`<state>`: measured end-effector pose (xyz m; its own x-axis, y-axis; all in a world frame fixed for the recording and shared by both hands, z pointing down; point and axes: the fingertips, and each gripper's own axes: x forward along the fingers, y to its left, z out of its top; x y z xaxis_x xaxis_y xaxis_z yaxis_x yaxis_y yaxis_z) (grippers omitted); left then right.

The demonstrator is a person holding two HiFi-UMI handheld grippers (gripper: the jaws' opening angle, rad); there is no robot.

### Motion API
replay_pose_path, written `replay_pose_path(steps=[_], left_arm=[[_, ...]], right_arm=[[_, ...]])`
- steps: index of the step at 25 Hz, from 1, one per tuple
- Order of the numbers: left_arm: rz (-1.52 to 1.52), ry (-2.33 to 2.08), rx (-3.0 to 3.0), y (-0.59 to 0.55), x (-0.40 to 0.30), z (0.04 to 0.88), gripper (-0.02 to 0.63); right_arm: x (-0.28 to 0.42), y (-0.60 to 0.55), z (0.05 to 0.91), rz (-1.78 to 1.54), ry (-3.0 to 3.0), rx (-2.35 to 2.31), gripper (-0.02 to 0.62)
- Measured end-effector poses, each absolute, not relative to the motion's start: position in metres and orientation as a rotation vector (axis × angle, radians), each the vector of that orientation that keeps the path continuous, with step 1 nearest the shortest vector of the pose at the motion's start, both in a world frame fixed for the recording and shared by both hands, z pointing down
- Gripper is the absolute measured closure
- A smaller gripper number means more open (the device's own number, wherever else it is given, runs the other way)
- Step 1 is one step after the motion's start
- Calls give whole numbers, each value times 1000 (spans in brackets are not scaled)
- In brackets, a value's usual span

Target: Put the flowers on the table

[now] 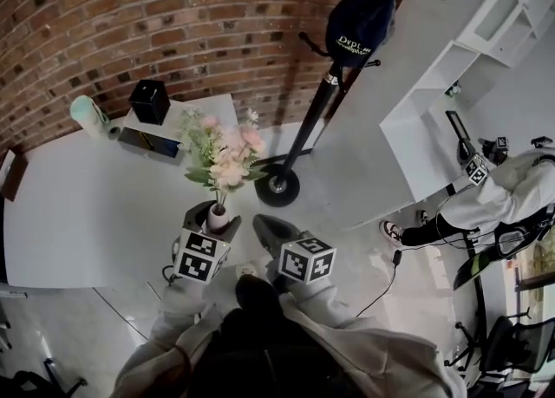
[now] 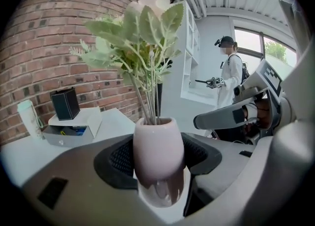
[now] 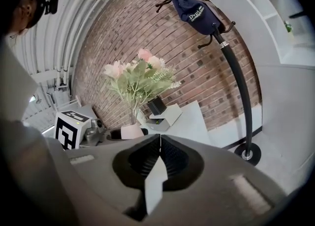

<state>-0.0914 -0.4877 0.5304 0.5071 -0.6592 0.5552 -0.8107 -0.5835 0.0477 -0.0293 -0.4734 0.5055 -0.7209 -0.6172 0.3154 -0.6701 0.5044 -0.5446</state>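
Note:
A bunch of pink flowers (image 1: 227, 155) with pale green leaves stands in a small pinkish-white vase (image 1: 218, 217). My left gripper (image 1: 213, 212) is shut on the vase and holds it upright, in the air off the near right corner of the white table (image 1: 87, 205). In the left gripper view the vase (image 2: 157, 153) sits between the dark pads, with the leaves (image 2: 140, 28) rising above. My right gripper (image 1: 270, 231) hangs just to the right, shut and empty. The right gripper view shows its jaws (image 3: 159, 144) closed, with the vase (image 3: 132, 131) and flowers (image 3: 140, 75) to the left.
On the table's far side lie a black box (image 1: 150, 101), a white box (image 1: 169, 123) and a pale green cup (image 1: 89, 114). A black coat stand (image 1: 303, 127) with a navy cap (image 1: 360, 19) rises right of the table. White shelves (image 1: 451, 84) and another person (image 1: 503, 197) are at right.

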Motion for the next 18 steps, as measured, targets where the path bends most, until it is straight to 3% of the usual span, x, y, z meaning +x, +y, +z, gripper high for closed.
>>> replay_pose_path(steps=[18], left_arm=[[650, -1367, 2423, -628, -103, 550, 343]], right_arm=[[-27, -587, 529, 1029, -2607, 1071, 594]])
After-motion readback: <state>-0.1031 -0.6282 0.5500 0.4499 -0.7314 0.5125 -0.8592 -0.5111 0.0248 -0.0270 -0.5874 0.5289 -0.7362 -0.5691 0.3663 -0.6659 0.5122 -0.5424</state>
